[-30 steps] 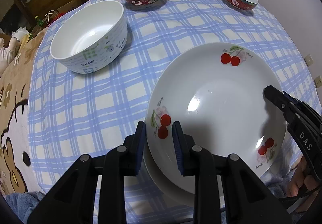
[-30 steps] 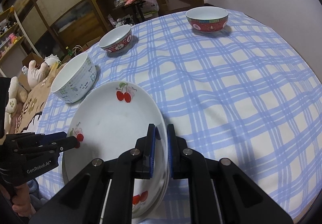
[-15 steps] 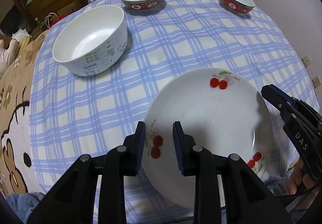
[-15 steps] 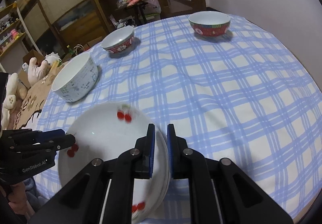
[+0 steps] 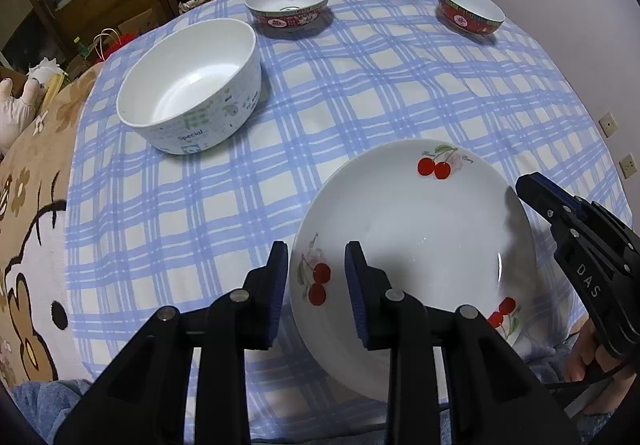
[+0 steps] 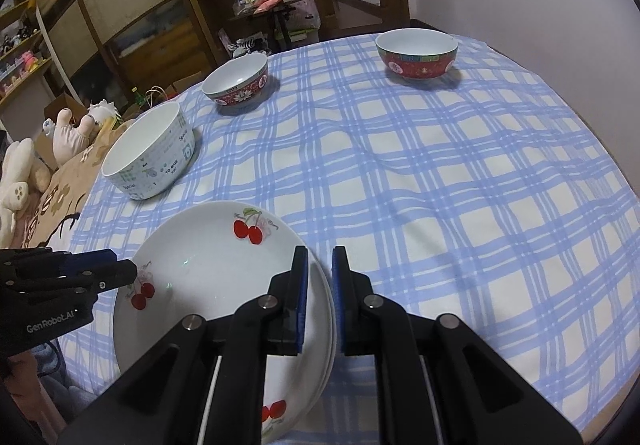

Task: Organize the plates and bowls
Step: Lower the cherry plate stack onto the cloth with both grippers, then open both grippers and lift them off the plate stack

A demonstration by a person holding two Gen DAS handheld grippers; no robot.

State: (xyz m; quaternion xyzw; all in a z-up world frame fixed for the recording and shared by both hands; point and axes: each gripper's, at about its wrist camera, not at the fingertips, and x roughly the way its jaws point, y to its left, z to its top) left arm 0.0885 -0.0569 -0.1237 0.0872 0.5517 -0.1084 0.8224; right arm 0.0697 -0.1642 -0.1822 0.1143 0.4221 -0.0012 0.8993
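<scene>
Held top plate [image 5: 416,245] on stack at near edge of worktop [image 6: 440,173]. Left claw [image 5: 316,277] straddled rim, pads loose; right claw [image 6: 319,289] pinched opposite rim. Feared lopsided release: plate could skid off stack, chip.

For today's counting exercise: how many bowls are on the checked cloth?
3: a white bowl at the left, a red bowl behind it, another red bowl far right.

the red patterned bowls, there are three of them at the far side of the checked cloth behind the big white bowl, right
Not quite: there are two red patterned bowls, not three. The right wrist view shows both at the far side of the checked cloth, beyond the big white bowl.
</scene>
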